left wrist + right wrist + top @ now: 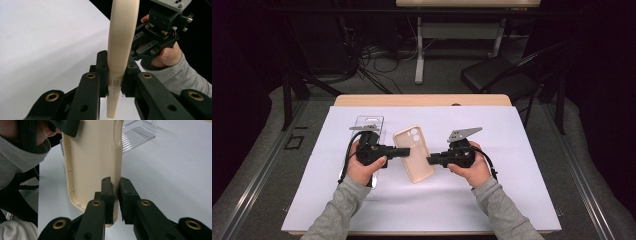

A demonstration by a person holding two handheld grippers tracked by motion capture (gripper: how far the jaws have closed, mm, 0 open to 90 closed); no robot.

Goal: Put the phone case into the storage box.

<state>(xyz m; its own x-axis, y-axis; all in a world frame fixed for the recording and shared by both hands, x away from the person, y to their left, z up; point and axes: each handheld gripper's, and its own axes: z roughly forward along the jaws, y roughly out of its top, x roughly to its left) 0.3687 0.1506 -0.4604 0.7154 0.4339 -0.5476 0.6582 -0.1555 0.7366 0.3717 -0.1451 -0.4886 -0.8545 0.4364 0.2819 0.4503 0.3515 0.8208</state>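
A beige phone case (413,152) hangs above the white table mat (512,200), held from both sides. My left gripper (398,151) is shut on its left long edge. The left gripper view looks along the thin edge of the beige phone case (121,45), pinched between the left gripper's (115,75) two black jaws. My right gripper (430,160) is shut on the case's right edge. In the right gripper view the beige phone case (93,160) shows its hollow inside, with the side wall clamped in the right gripper (116,192).
A clear plastic tray (370,123) lies on the mat behind my left hand, also seen as a ribbed clear tray (136,133). A black chair (502,72) and a second table's legs stand beyond the far edge.
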